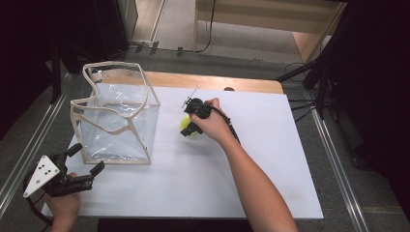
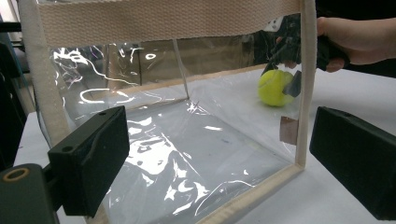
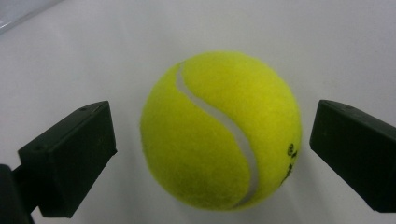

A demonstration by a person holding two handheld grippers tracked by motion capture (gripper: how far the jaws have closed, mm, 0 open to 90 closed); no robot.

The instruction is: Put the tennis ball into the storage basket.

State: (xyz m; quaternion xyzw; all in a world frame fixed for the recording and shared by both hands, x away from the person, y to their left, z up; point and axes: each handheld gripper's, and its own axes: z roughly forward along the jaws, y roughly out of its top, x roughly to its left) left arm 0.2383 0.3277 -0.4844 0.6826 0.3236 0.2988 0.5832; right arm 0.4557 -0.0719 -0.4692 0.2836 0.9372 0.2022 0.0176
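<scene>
Fuzzy yellow tennis ball sits between the right gripper's spread fingers, untouched; left gripper gapes too, clear plastic bag cropped ahead.

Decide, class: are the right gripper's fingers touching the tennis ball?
Apart. The right gripper view shows white table between each of the fingers and the tennis ball.

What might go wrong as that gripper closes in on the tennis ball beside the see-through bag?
1. The right gripper is open with a gap on each side of the tennis ball; an uneven squeeze could send the ball rolling across the white table.
2. The clear bag has soft walls and a floppy strap, and the open left gripper isn't holding it, so it may sag or shift during a drop.
</scene>
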